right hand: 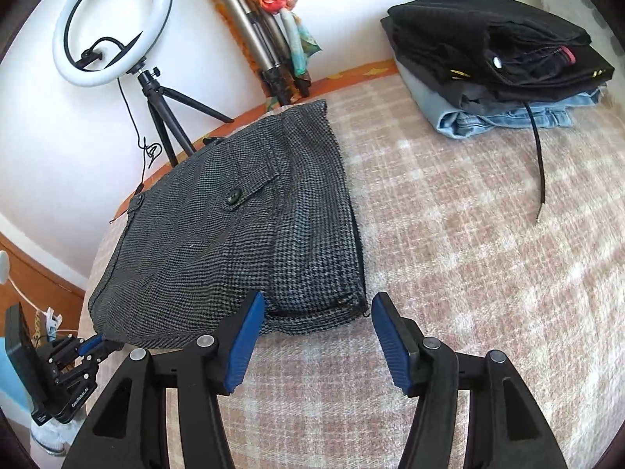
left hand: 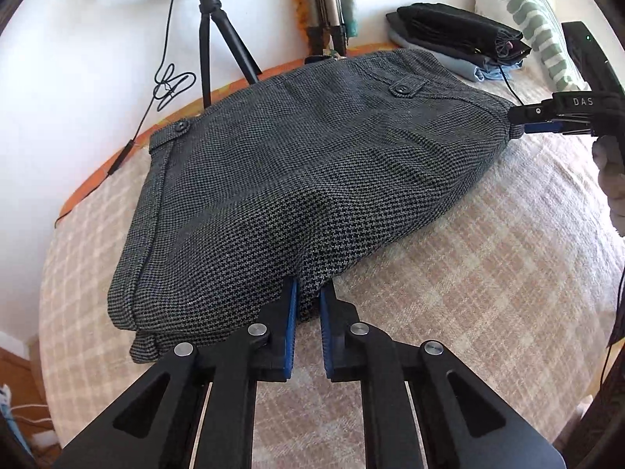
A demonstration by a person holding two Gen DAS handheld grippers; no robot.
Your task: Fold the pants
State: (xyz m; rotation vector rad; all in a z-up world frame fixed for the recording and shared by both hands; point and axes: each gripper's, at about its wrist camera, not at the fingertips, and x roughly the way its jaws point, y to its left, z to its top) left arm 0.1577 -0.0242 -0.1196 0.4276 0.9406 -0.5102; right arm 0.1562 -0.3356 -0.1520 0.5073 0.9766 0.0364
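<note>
The dark grey houndstooth pants (left hand: 297, 179) lie folded on the checked beige bedspread (left hand: 468, 273). My left gripper (left hand: 308, 293) is shut on the near folded edge of the pants. In the right wrist view the pants (right hand: 234, 242) lie ahead and to the left, with a buttoned pocket flap (right hand: 234, 199) on top. My right gripper (right hand: 316, 308) is open, its blue pads on either side of the near right corner of the pants, gripping nothing. It shows at the right of the left wrist view (left hand: 519, 123), at the far corner of the pants. The left gripper shows in the right wrist view (right hand: 93, 346) at the lower left.
A stack of folded dark and blue clothes (right hand: 500, 62) sits at the back right of the bed, with a black strap (right hand: 537, 148) trailing from it. A ring light on a tripod (right hand: 113, 23) and a second folded tripod (right hand: 258, 39) stand by the white wall. A patterned pillow (left hand: 519, 11) lies at the far right.
</note>
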